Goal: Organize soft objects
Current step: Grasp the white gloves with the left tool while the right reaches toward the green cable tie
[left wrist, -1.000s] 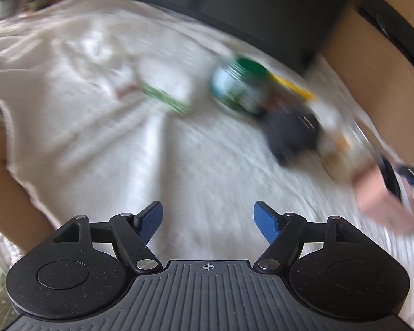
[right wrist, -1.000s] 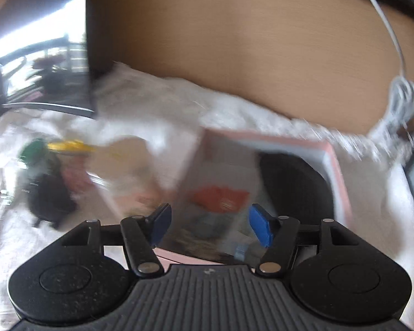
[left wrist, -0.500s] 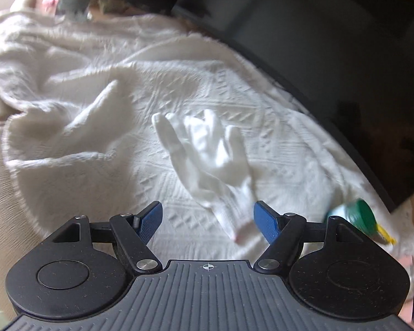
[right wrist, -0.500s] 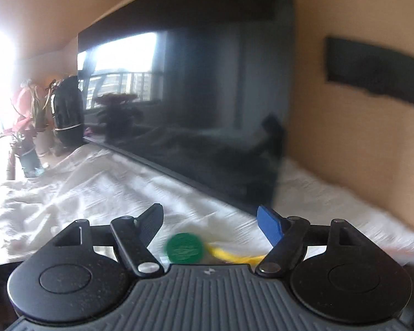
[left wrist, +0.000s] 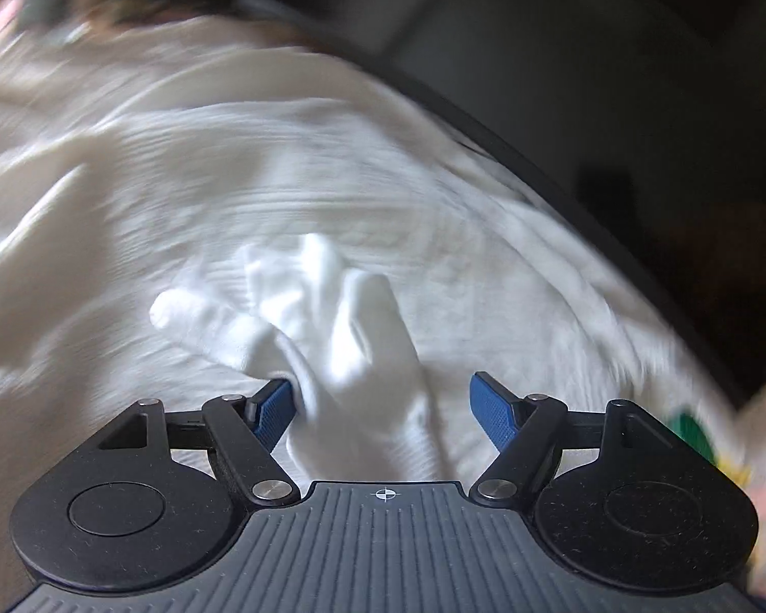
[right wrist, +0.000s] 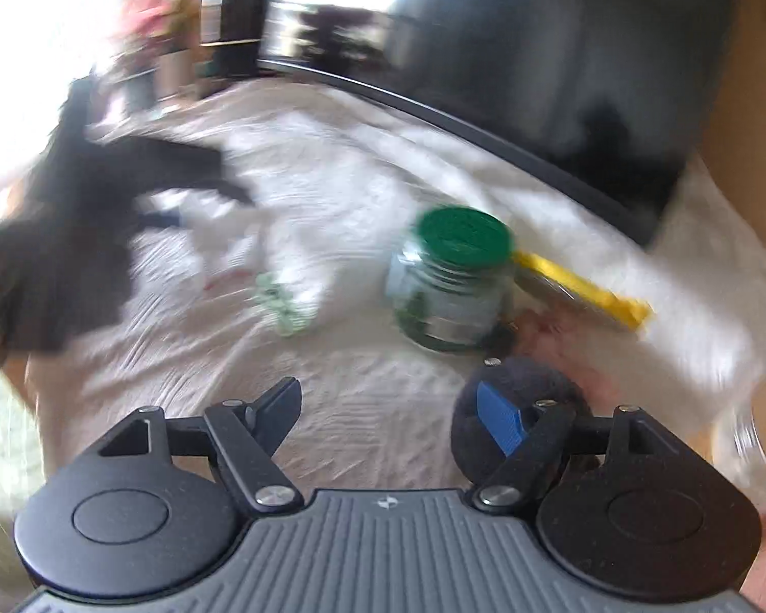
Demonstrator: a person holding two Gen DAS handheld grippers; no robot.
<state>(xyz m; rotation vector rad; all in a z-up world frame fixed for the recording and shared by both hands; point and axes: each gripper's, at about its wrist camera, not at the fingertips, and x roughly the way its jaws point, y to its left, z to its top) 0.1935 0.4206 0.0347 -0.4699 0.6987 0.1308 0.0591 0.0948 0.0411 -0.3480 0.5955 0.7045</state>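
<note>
A white glove (left wrist: 342, 347) lies on the white textured cloth (left wrist: 127, 194). Its cuff end sits between the wide-apart blue pads of my left gripper (left wrist: 383, 406), which is open around it. In the right wrist view my right gripper (right wrist: 393, 411) is open and empty above the cloth. A dark round soft ball (right wrist: 516, 424) lies just behind its right finger. The glove (right wrist: 281, 255) appears blurred further left, beside the black left gripper (right wrist: 76, 235).
A glass jar with a green lid (right wrist: 454, 281) stands mid-cloth, a yellow-edged item (right wrist: 587, 286) behind it. A large black screen (right wrist: 561, 76) runs along the far edge. Plants and a dark vase (right wrist: 235, 15) stand far left. Both views are motion-blurred.
My left gripper moved forward, so the glove's cuff now lies between its pads. My right gripper tilted down from the black screen to the cloth, jar and dark ball.
</note>
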